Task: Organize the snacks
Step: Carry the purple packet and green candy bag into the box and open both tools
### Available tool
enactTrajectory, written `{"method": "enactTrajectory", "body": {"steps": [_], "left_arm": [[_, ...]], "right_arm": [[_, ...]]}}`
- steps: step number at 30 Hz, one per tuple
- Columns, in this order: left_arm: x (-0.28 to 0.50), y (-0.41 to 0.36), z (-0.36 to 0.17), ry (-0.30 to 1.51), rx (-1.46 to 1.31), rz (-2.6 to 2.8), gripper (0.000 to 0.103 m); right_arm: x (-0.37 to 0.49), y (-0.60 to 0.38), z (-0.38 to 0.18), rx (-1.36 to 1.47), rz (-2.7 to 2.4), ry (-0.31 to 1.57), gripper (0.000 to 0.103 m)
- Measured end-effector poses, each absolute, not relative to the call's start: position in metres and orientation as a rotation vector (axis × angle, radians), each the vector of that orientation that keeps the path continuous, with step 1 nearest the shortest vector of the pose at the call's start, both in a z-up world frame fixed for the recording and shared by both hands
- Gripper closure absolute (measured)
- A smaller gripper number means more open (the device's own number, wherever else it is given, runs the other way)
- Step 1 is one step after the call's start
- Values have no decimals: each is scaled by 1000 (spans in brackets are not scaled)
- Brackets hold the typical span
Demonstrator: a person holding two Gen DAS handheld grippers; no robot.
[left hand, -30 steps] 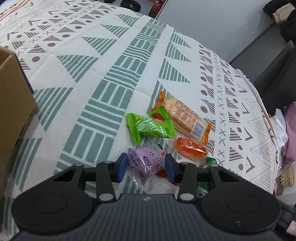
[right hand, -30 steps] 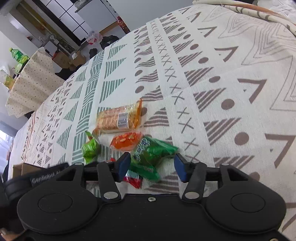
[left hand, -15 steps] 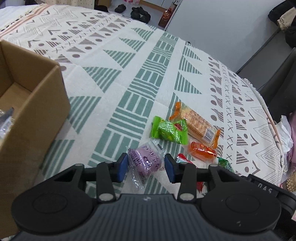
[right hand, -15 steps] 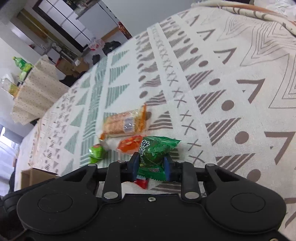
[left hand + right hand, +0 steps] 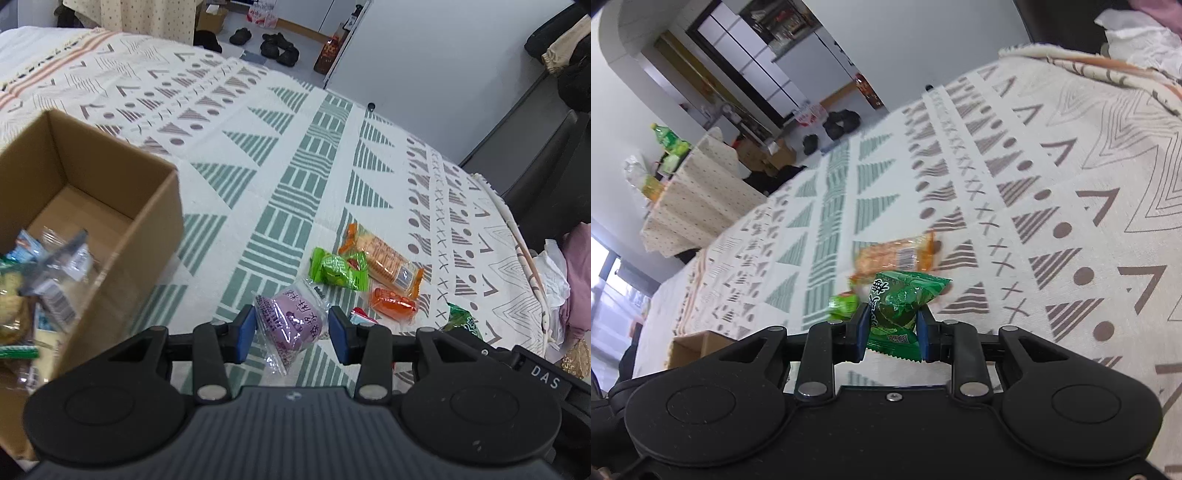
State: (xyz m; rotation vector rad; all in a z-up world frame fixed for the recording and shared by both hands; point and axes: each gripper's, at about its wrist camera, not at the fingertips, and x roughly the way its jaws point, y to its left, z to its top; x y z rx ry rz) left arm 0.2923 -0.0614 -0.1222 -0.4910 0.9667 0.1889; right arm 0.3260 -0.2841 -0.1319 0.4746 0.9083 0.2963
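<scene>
- We've got a snack in each gripper right now. Our left gripper (image 5: 291, 334) has its jaws pressed against both sides of the purple packet (image 5: 291, 323), which sits lifted above the patterned tablecloth (image 5: 303, 155).
- Our right gripper (image 5: 892, 328) has its jaws clamped tight on the green packet (image 5: 899, 306), squeezing the middle so both crimped ends stick out past the pads.
- The cardboard box (image 5: 110, 229) is on the left, near side, open on top, with a bunch of wrapped snacks already piled in its near end. The far half is bare cardboard, so there's room.
- Left on the cloth, to the right of the box: a bright green packet (image 5: 338, 269) touching the long cracker pack (image 5: 384, 260), and a small orange packet (image 5: 393, 304) just near of that. A bit of red wrapper (image 5: 360, 316) peeks out beside the left gripper's right pad.
- What could bite us: the purple one is a puffy round thing in loose clear film, so if the pads only have the film, it may slide out on the way over.
- The box wall looks tall and close, so a low swing could clip the rim and shove the box.
- Both grippers heading to the same box at once could bump each other. We reckon one at a time is safer.
</scene>
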Motion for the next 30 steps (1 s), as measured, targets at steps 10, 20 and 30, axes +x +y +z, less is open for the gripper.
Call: {"method": "enactTrajectory", "body": {"steps": [10, 20, 30], "left_arm": [[262, -41, -87, 899, -495, 203, 61], [234, -13, -64, 850, -506, 229, 61], [213, 20, -48, 810, -530, 262, 61]], "right_arm": [[299, -260, -100, 465, 343, 831, 77], [279, -232, -75, 442, 399, 769, 77], [266, -199, -62, 414, 446, 746, 77]]}}
